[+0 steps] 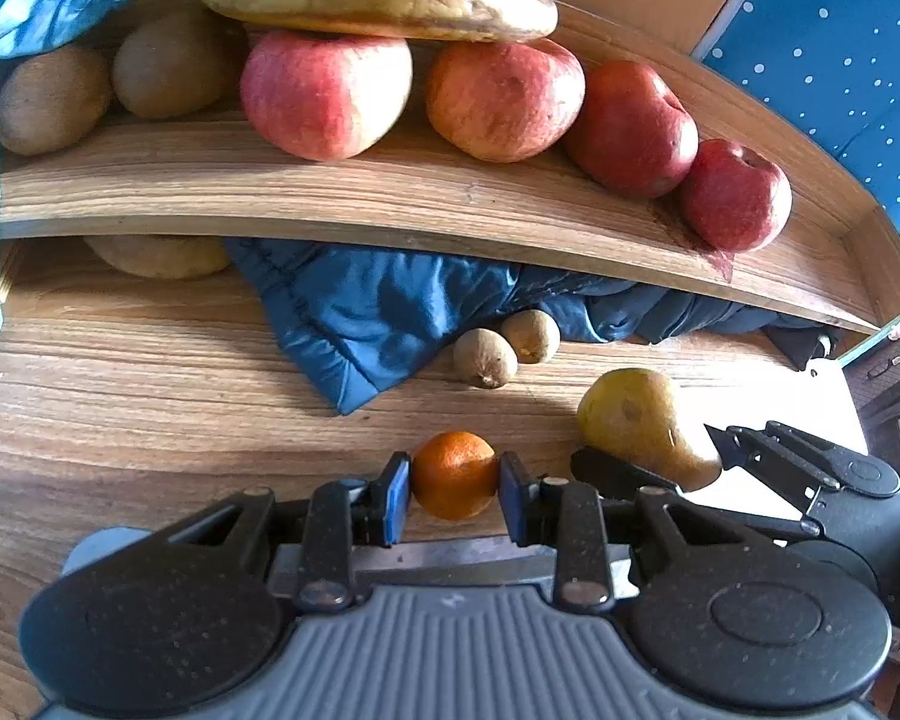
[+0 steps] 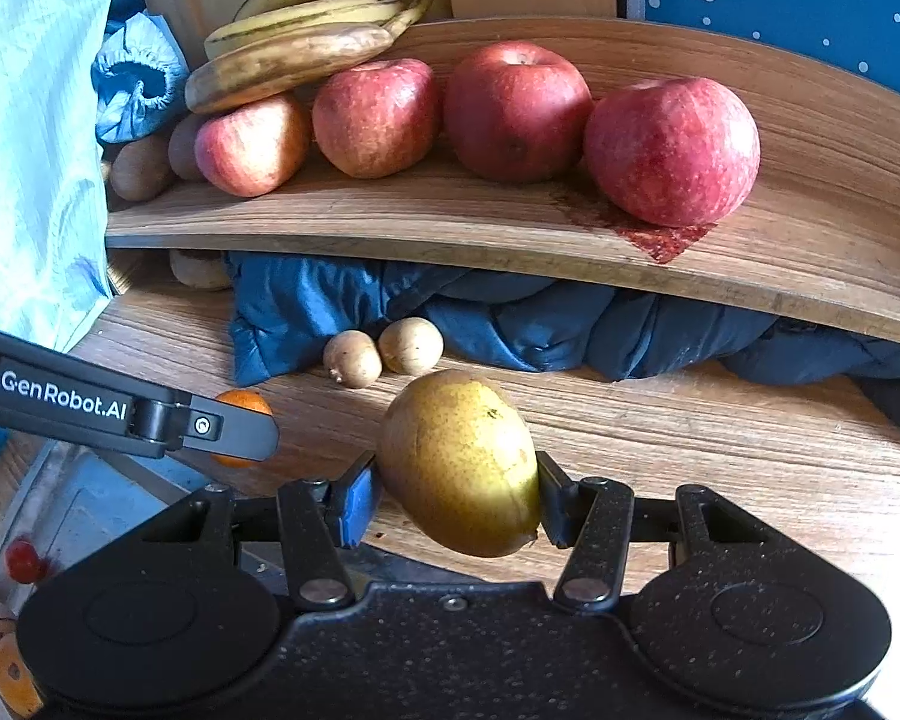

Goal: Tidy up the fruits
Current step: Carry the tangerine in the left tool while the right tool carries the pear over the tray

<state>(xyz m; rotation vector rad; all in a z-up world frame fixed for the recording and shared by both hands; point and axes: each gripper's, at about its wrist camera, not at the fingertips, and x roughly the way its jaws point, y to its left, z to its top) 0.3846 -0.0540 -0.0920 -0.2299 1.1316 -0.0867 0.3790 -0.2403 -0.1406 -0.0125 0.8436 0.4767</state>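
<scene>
The left gripper (image 1: 455, 489) has its jaws clenched on a small orange (image 1: 455, 474), and the right gripper (image 2: 457, 495) grasps a pear (image 2: 459, 462), both below the shelf (image 2: 450, 228), probably bound for its 4 apples (image 2: 513, 111).

A dark blue quilted jacket (image 2: 510, 318) lies bunched under the wooden shelf (image 2: 450, 228); a pale blue bag (image 2: 30, 150) hangs left.

The raised brown shelf (image 2: 450, 228) and the surface (image 1: 150, 396) below it are matt, streaky-grained wood. A dark blue quilted cloth (image 1: 360, 312) shines slightly. The black gripper (image 2: 456, 504) bodies look speckled matt plastic, with smooth blue pads (image 2: 357, 501).
</scene>
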